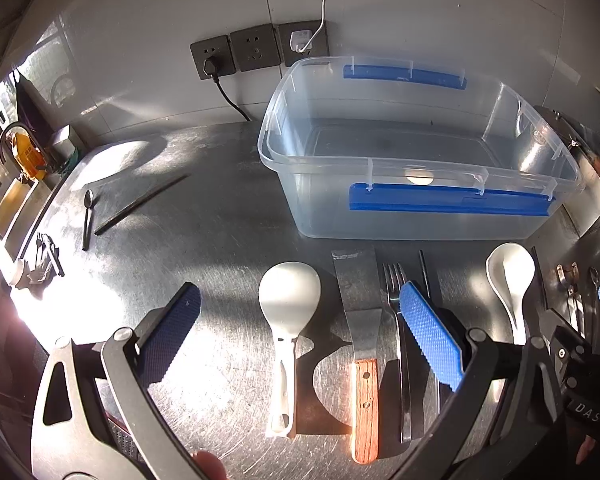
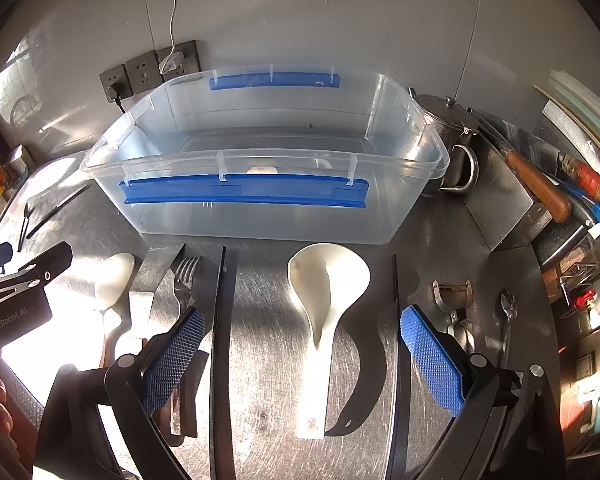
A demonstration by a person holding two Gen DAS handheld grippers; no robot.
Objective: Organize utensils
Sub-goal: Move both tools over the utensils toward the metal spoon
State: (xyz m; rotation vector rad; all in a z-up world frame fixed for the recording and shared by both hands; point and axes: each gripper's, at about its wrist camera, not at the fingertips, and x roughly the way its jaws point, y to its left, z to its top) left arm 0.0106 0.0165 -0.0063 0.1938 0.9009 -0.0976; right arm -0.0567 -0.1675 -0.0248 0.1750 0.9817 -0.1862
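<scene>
While both jaws gape empty, the left gripper [image 2: 16, 304] reads "GenRobot.AI" beside the white ladle [image 2: 324, 300].

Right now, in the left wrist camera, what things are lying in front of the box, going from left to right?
White rice paddle → wooden-handled scraper → fork → white soup ladle.

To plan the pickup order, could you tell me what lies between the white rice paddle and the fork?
The wooden-handled spatula lies between the rice paddle and fork, clearest in the left wrist view.
</scene>
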